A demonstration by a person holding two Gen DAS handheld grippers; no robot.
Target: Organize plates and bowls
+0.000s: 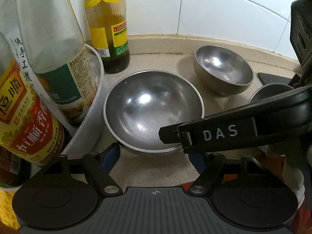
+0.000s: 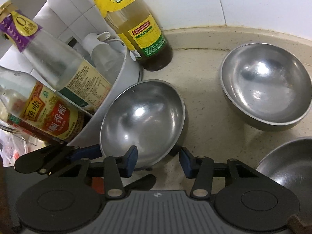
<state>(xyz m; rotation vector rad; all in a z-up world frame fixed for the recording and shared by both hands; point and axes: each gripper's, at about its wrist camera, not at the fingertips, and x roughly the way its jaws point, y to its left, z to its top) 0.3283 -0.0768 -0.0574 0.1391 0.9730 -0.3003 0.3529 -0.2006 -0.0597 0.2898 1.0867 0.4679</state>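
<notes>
**Both grippers at the near bowl**

Bench (image 2: 204, 117) carries three steel bowls. Near bowl (image 2: 142, 119) sits just ahead of both grippers, beside the white bin (image 2: 117, 105); second bowl (image 2: 267, 89) lies further right (third only partly seen). Right gripper (image 2: 158, 159) straddles the near rim, half-open, left pad inside, no firm pinch visible. Left gripper (image 1: 156, 154) half-open, empty.

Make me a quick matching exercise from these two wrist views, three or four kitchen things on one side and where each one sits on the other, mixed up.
Things:
1. large steel bowl
2. second steel bowl
3. yellow-label bottle
4. red-label vinegar bottle

Places:
A. standing by the tiled wall
B. leaning in the white tub
C. nearest both grippers
D. alone on the counter, toward the right

Pairs: 1-C, 2-D, 3-A, 4-B
</notes>
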